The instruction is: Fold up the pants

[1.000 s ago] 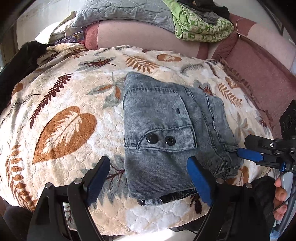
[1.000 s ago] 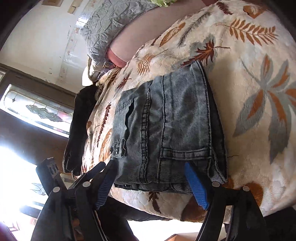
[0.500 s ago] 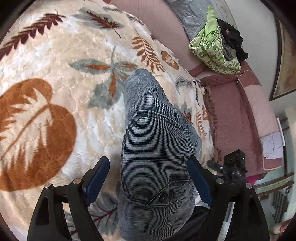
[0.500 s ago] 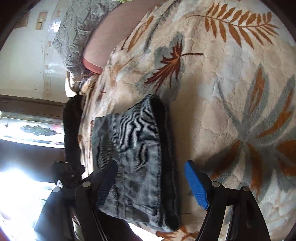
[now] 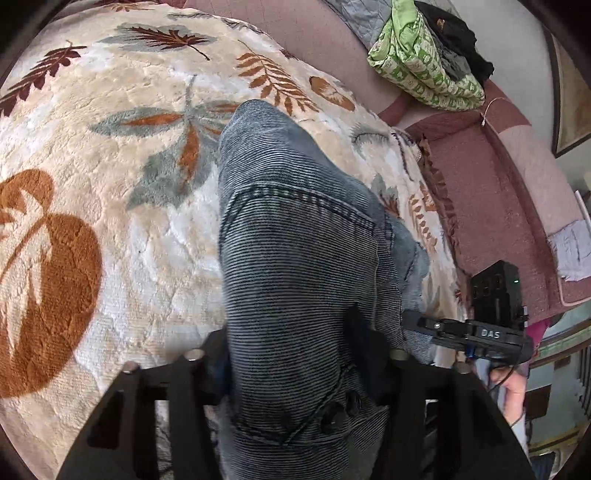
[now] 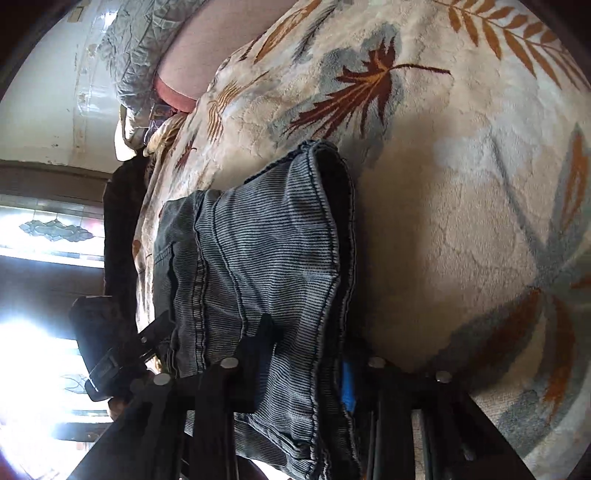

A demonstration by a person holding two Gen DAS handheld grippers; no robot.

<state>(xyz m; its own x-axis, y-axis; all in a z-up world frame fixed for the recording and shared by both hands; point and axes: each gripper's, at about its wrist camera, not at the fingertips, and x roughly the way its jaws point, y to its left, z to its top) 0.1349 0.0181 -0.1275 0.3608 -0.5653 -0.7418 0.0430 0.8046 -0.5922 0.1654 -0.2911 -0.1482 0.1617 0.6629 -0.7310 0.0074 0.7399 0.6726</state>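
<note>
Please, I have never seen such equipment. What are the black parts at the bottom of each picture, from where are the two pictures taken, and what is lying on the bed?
There is no robot here. A person holds a hand tool with two fingers in each hand, and a small wide-angle camera on each tool looks forward along those fingers. One picture comes from the left gripper, the other from the right gripper. The black parts are the tools' own fingers. On the leaf-patterned blanket lie folded grey corduroy pants. Both grippers are closing on the near edge of the pants, with the cloth between their fingers. In the left picture the right tool also shows at the side. Behind lie a pink bolster and a green cloth.
</note>
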